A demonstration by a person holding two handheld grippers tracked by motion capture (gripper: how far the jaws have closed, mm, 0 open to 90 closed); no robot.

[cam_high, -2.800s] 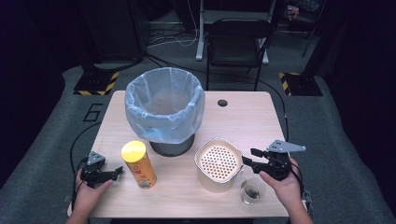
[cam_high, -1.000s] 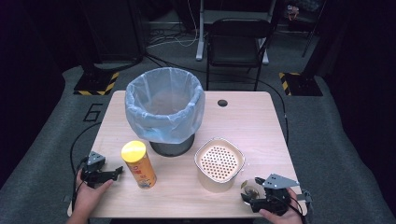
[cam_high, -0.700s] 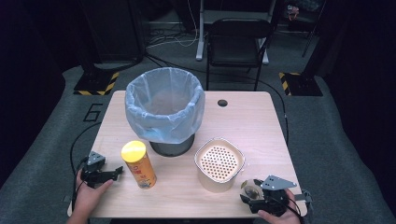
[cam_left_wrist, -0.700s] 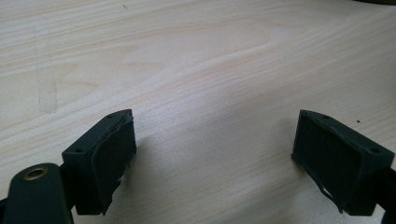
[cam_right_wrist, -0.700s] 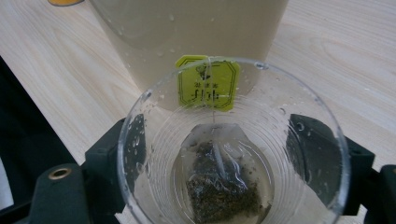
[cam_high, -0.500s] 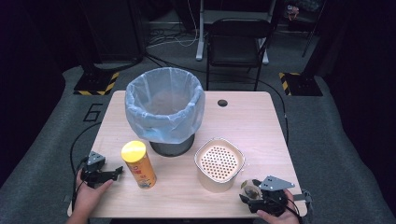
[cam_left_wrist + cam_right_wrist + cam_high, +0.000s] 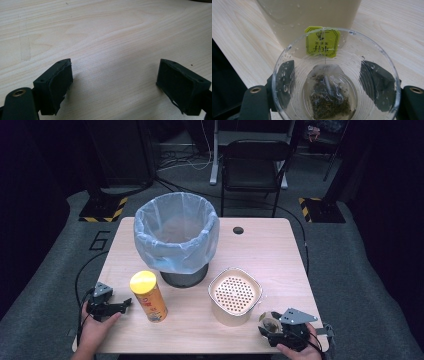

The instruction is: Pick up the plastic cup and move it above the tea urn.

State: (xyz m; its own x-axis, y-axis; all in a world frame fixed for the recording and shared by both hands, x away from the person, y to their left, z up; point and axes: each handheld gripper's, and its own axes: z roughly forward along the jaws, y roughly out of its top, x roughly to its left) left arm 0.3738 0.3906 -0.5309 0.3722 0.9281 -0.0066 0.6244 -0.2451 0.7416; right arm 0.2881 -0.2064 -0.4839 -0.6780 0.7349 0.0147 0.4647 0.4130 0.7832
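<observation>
Right gripper [image 7: 274, 332] clasps a clear cup [image 7: 335, 75] beside the strainer pot [image 7: 235, 295], on a wooden table [image 7: 270, 250]; left gripper [image 7: 115, 85] gapes.

A dim lab or studio: a lone wooden table [image 7: 280, 255] on grey carpet, hazard-striped floor markers [image 7: 102, 212], trailing cables [image 7: 185, 162], and a black chair [image 7: 255, 170] behind.

Pretty even overhead light on the table [image 7: 280, 255], with everything around it sunk into near-black. Soft short shadows under the left gripper [image 7: 113, 82] pads, so diffuse lighting from above. Sharp enough up close on the clear cup [image 7: 335, 75], water droplets catching small glints, high view a bit soft and grainy.
</observation>
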